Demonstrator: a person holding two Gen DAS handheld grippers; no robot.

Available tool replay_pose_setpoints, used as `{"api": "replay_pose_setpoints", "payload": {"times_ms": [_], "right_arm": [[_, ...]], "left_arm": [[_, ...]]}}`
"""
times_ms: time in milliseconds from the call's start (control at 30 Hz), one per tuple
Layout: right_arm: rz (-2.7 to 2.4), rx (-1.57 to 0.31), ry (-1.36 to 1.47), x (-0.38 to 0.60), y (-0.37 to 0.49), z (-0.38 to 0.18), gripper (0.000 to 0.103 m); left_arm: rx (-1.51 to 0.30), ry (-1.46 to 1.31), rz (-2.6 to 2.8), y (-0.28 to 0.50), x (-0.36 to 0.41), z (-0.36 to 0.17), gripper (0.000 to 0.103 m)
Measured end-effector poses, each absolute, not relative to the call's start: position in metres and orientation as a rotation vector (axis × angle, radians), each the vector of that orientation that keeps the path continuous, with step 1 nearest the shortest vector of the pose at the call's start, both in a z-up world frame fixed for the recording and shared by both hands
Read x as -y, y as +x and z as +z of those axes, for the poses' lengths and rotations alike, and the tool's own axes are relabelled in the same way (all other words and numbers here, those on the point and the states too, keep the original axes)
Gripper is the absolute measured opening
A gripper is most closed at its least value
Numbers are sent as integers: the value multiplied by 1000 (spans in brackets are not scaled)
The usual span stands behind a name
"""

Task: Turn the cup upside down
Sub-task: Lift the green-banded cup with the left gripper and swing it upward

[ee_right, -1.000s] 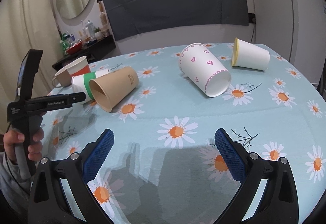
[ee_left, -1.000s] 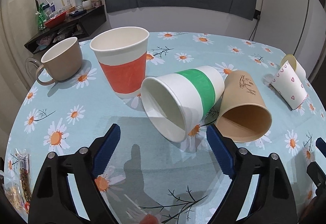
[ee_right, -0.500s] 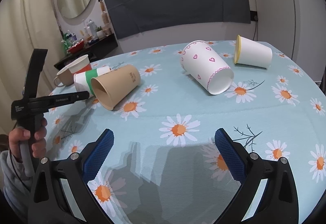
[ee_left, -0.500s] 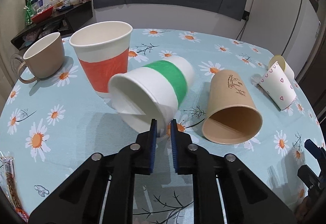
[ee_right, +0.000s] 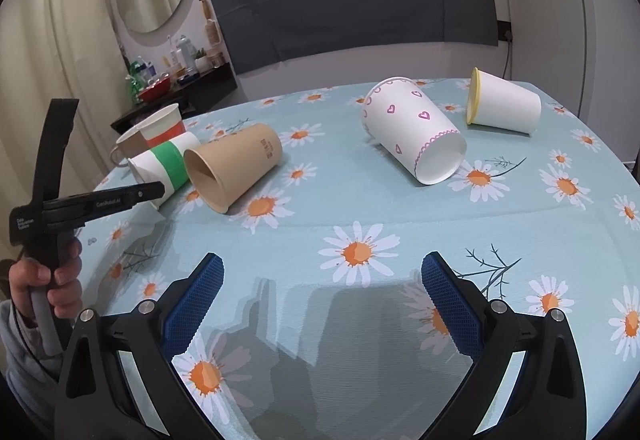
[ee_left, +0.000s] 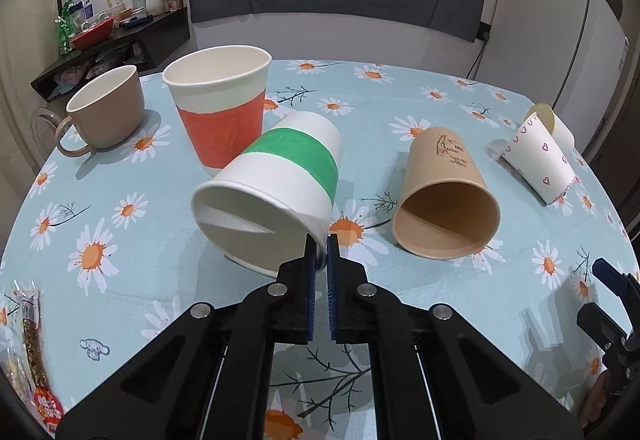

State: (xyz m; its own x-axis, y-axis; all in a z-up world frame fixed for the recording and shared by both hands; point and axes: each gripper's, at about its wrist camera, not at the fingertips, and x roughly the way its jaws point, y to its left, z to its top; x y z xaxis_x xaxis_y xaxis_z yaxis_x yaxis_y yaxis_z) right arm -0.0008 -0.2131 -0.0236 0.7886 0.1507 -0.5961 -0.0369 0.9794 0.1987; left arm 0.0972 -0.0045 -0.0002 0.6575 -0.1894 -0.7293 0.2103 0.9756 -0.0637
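Green-banded white paper cup (ee_left: pixel 280 184), tilted sideways.

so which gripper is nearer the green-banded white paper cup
Left. The left gripper is clamped on the rim of the green-banded white paper cup; the right gripper hovers open over bare tablecloth, well apart.

My left gripper (ee_left: pixel 319 254) reaches forward, level, blue pads (ee_left: pixel 308 294) pinched nearly together on thin cup wall. Seen from right wrist view, left gripper (ee_right: pixel 160 190) juts out sideways, left hand (ee_right: pixel 48 282) wrapped round its handle, fingers curled, grey sleeve at wrist. Right gripper (ee_right: pixel 322 280) hangs low over table, blue pads spread wide, holding nothing.
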Motion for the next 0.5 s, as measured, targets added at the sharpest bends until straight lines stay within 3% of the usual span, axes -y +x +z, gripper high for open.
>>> {"api": "replay_pose_setpoints", "payload": {"times_ms": [500], "right_arm": [[87, -664, 186, 215, 0, -25, 95]], "left_arm": [[-814, 88, -222, 25, 8, -2, 6]]}}
